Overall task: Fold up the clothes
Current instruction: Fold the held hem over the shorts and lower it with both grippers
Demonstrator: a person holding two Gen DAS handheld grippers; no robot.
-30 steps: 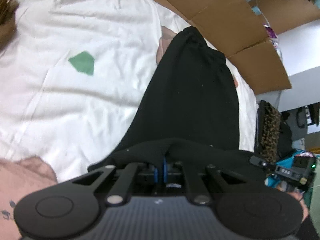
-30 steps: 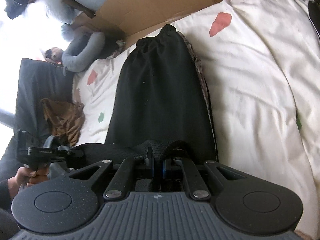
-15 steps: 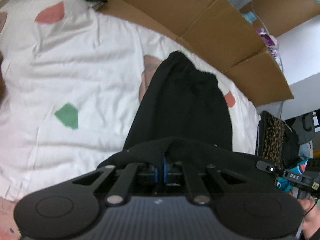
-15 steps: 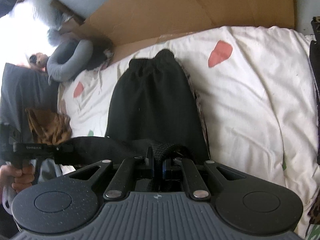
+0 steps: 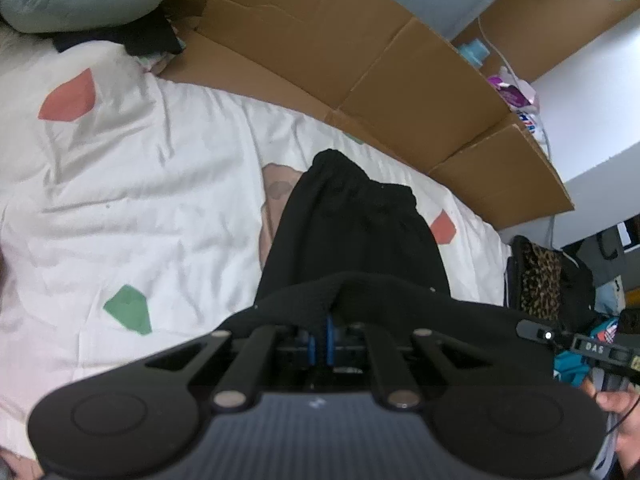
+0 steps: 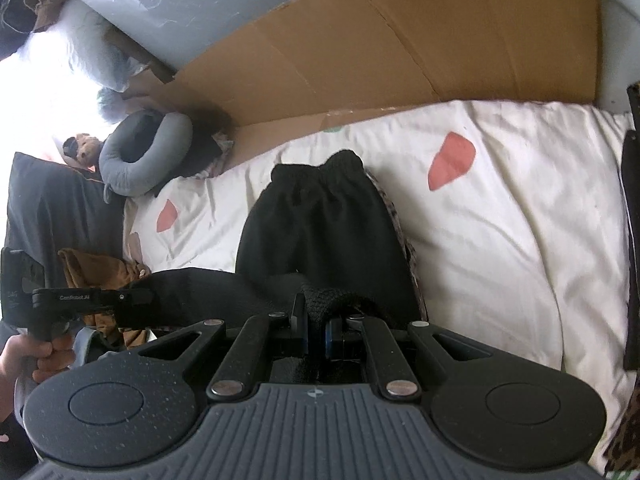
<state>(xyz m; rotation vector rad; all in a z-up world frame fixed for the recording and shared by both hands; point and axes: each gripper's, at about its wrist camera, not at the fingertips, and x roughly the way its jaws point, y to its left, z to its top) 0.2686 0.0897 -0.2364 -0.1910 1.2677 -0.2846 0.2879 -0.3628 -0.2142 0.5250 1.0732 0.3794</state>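
Note:
A black garment (image 5: 352,236) lies lengthwise on the white bedsheet (image 5: 132,200), its gathered waistband at the far end; it also shows in the right wrist view (image 6: 320,224). My left gripper (image 5: 320,334) is shut on the garment's near edge, which drapes over its jaws. My right gripper (image 6: 316,330) is shut on the ribbed near edge as well. Both hold that edge lifted above the bed, stretched between them. The right gripper shows in the left wrist view (image 5: 576,344), and the left gripper in the right wrist view (image 6: 92,300).
Flattened cardboard (image 5: 360,64) stands along the bed's far side. A grey neck pillow (image 6: 148,152) and dark clothes lie at the bed's head. A brown garment (image 6: 100,276) lies to the left. A leopard-print item (image 5: 540,280) sits off the bed's right side.
Both grippers have risen and pulled back with the garment's edge, so more of the bed, cardboard and pillow shows and the garment looks smaller. Both stay shut.

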